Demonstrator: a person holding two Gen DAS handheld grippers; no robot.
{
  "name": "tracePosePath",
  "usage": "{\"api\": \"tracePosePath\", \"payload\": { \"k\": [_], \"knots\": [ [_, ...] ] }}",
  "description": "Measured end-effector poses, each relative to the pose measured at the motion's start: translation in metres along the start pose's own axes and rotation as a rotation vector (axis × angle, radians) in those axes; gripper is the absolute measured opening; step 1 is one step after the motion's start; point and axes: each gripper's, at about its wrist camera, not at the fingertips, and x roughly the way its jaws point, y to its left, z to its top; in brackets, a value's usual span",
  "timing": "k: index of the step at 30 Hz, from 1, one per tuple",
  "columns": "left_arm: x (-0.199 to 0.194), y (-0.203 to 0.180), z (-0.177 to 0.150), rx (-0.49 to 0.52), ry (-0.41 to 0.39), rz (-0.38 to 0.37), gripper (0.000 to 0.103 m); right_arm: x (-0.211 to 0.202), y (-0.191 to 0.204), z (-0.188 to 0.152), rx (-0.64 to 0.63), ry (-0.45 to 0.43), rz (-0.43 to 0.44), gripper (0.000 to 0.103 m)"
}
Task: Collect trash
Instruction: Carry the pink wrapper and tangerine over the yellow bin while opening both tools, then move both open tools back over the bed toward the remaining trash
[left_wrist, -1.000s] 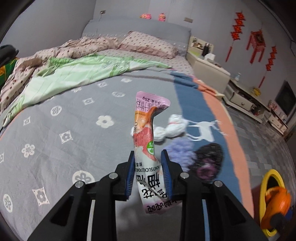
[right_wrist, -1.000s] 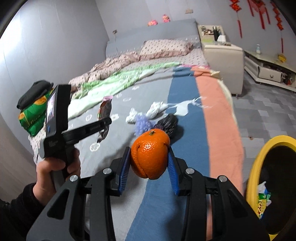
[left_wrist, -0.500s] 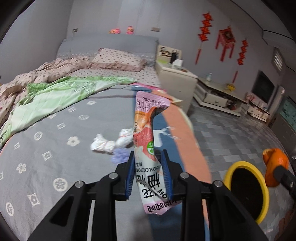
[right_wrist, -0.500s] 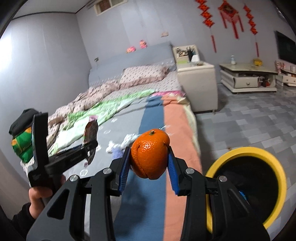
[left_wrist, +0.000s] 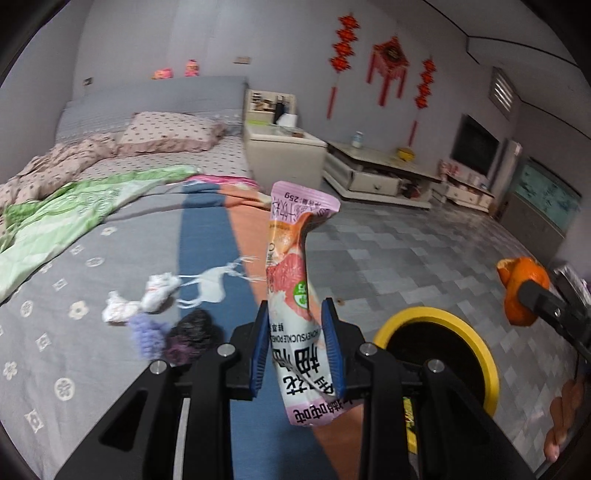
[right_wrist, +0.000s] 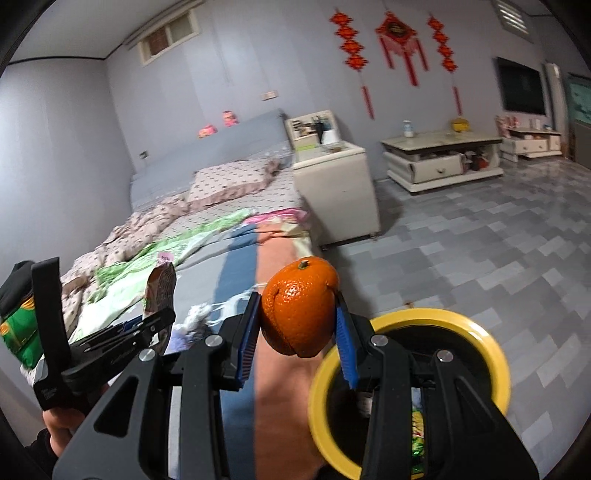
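Left tongs (left_wrist: 295, 349) clench snack wrapper (left_wrist: 295, 280); right tongs (right_wrist: 297, 334) clench orange peel (right_wrist: 299, 304)

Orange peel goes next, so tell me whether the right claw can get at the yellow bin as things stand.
Probably yes. The right claw grips the orange peel beside the yellow bin; its mouth lies open below, nothing between.

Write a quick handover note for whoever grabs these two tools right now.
Left tool: shut on the pink snack wrapper.
Right tool: shut on the orange peel.
Yellow bin stands on the floor beside the bed, some trash already inside.
Left to do: drop both items in, then collect the white tissues and the purple and dark wads from the bed.
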Motion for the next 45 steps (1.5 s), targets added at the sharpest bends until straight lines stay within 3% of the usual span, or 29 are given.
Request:
{"api": "tracePosePath", "payload": {
  "k": [11,27,36,45],
  "knots": [
    [0.041,-0.074,-0.009,0.104,0.061,-0.123,0.026,0.001,-0.063,-0.003,0.068,0.015,-0.089,0.037],
    [0.105,-0.115,-0.038,0.156,0.204,-0.199,0.026,0.042,-0.128,-0.033,0.161,0.098,-0.131,0.037],
    [0.106,-0.131,-0.048,0.199,0.207,-0.229,0.027,0.037,-0.148,-0.045,0.208,0.092,-0.165,0.041],
    [0.094,-0.118,-0.042,0.179,0.176,-0.216,0.056,0.023,-0.148,-0.044,0.225,0.053,-0.200,0.053]
  ]
}}
